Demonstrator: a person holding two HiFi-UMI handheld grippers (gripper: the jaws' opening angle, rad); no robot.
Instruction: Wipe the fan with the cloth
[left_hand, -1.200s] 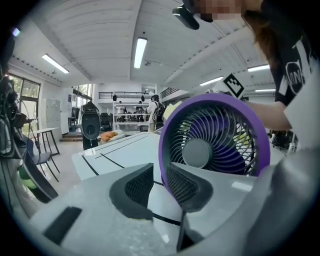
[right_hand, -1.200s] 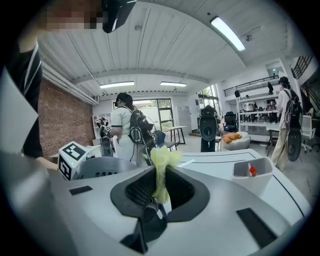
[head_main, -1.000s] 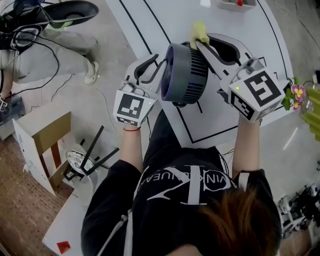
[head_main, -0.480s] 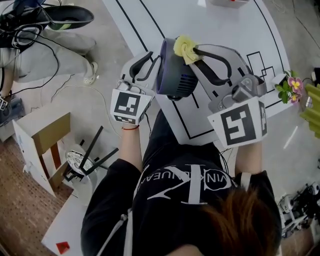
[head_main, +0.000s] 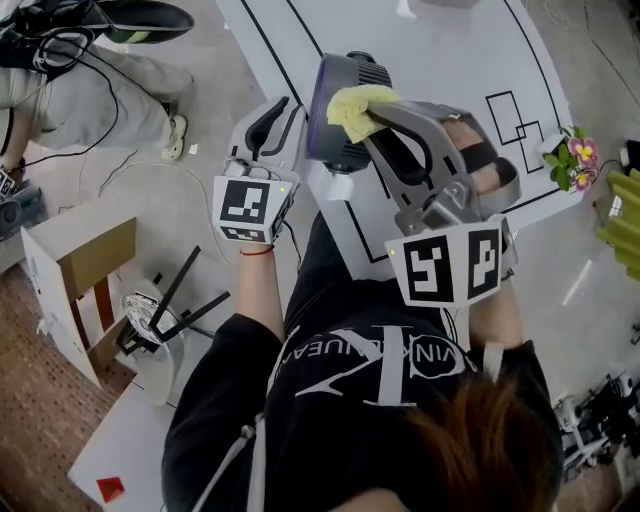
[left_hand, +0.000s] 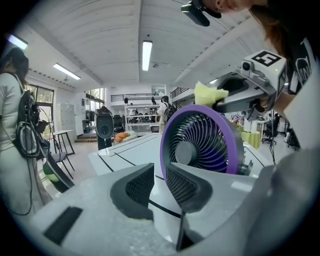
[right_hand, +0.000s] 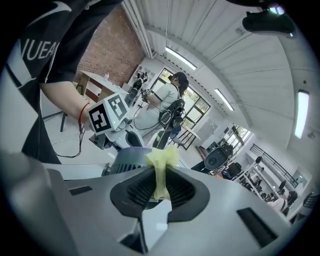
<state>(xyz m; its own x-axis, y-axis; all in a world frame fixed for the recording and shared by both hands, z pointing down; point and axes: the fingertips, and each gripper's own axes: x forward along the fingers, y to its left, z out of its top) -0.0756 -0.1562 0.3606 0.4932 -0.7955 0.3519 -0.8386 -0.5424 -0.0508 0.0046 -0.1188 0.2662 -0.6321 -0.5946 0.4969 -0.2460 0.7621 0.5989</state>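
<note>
While your right gripper (right_hand: 159, 186) has the cloth (head_main: 352, 104) pinched between its jaws, with a yellow tuft sticking out past the tips, that tuft sits on top of the fan (left_hand: 200, 145), at the purple rim. The fan stands at the near edge of the table (head_main: 440, 50), between your two hands, its grille facing the left gripper (left_hand: 159, 171). That gripper's jaws stand a narrow slit apart with nothing in them. It is just beside the fan, and I cannot tell whether it touches the housing.

The step in hand looks like wiping round the rim and housing. To do it well, lead with the tuft, not the jaw tips. Only a little cloth projects, so hard plastic could scrape the ring if you lean in too steeply. Roll your wrist so the cloth follows the curve, and press lightly. The fan is probably light, and a push at its top so near the table edge could tip it toward you. Brace the left gripper against the housing before you drag. Sweep in short arcs, lift and reset rather than stretching one long pass. Watch the cloth: if it slides back between the pads, stop and re-grip.
</note>
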